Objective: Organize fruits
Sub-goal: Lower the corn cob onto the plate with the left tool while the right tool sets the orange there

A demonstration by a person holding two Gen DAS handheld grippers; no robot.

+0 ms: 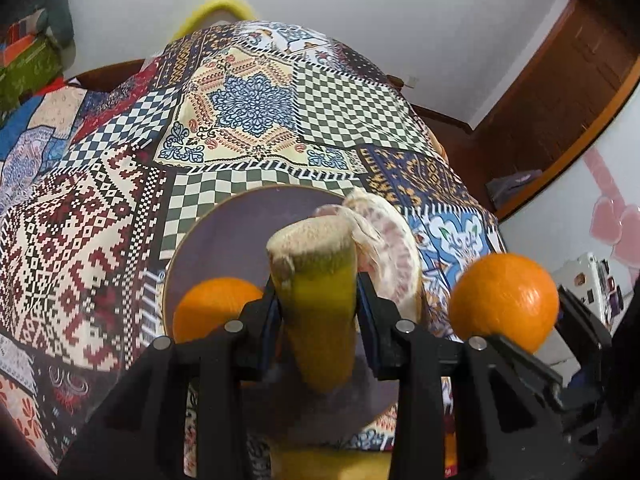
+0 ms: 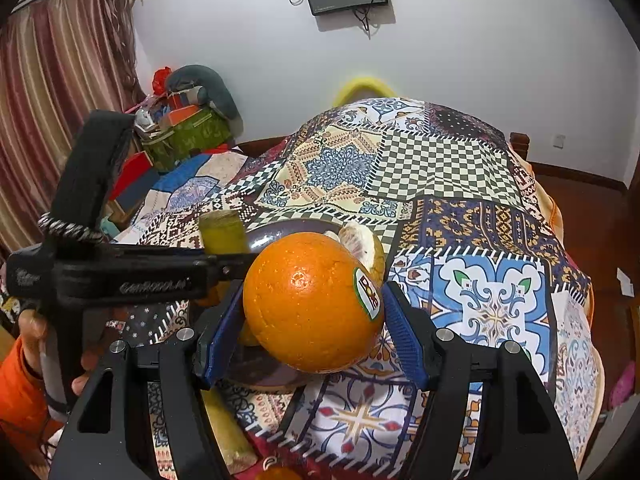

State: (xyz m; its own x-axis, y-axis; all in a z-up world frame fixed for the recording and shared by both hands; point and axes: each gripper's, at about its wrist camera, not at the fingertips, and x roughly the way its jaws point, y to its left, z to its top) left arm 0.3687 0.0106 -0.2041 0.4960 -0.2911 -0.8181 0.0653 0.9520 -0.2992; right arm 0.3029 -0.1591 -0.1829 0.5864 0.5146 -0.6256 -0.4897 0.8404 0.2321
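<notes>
- Over the patchwork tablecloth (image 1: 256, 112), the left gripper (image 1: 316, 304) pinched a yellow-green stalk piece (image 1: 314, 280), its pads pressed on both sides and the cut end pointing up and away from the camera.
- Beneath that stalk lay a dark round plate (image 1: 224, 232), resting flat on the cloth.
- On the plate's near left part sat an orange (image 1: 212, 304), partly hidden by the left gripper's finger.
- At the plate's far right edge lay a peeled pomelo segment (image 1: 384, 240), pale pink, just behind the held stalk.
- To the right, the right gripper (image 2: 312, 320) clamped a second orange (image 2: 308, 300), with a sticker on its upper right side; blue pads (image 2: 404, 344) touched both flanks, and it was held above the plate's near right edge.
- From the right wrist view, the left gripper crossed the left of the picture, held by a hand (image 2: 36, 332) in an orange sleeve (image 2: 20, 392).
- Another stalk piece (image 2: 232, 432) lay on the cloth near the bottom.
</notes>
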